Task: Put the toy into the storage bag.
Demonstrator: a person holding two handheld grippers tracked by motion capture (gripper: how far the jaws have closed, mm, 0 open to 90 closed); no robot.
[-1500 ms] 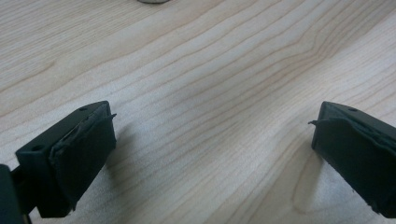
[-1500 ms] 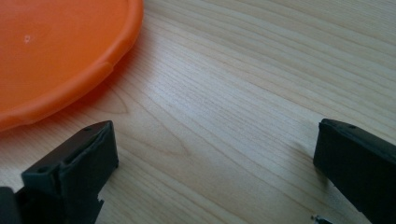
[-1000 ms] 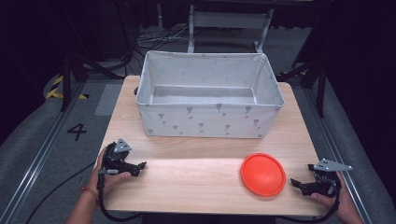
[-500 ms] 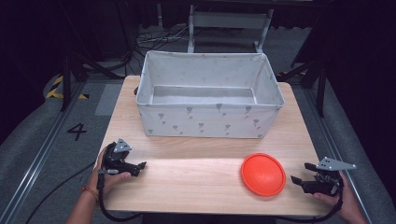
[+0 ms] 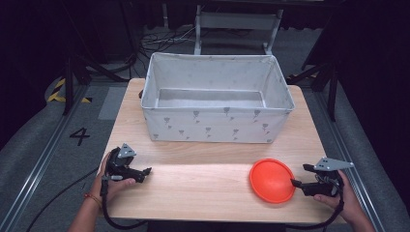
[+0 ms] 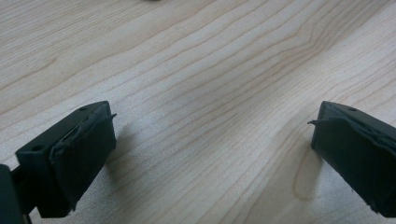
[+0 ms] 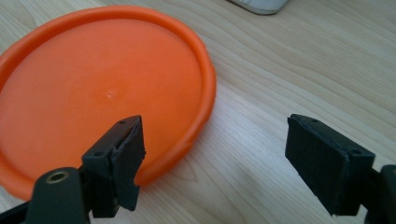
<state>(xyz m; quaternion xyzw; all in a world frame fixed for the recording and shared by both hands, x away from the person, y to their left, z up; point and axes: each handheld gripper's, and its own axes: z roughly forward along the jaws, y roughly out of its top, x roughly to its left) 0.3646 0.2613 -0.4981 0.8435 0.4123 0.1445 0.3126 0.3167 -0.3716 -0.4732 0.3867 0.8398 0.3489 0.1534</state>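
**Orange disc waited flat while the right gripper lined up on its rim**

Orange plastic, round and shallow, the disc (image 5: 271,180) lay flat on the wooden worktop (image 5: 203,186), near the front edge and well in front of the right end of the grey fabric bin (image 5: 217,126). The right gripper (image 5: 296,183) sat just beside the disc's right rim, its jaws spread wide and holding nothing; in the right gripper view one jaw hung over the disc's edge (image 7: 205,93) while the other stood over bare wood. The left gripper (image 5: 145,171), far to the disc's left, rested on the worktop with jaws equally spread and empty.

To my eye the step was a rim grasp, and it would go best with one jaw slid under the raised lip and the other above it, closing gently so the light disc did not skate away.

Being round, the disc had no long axis and pointed nowhere in particular; its broad face looked straight up.
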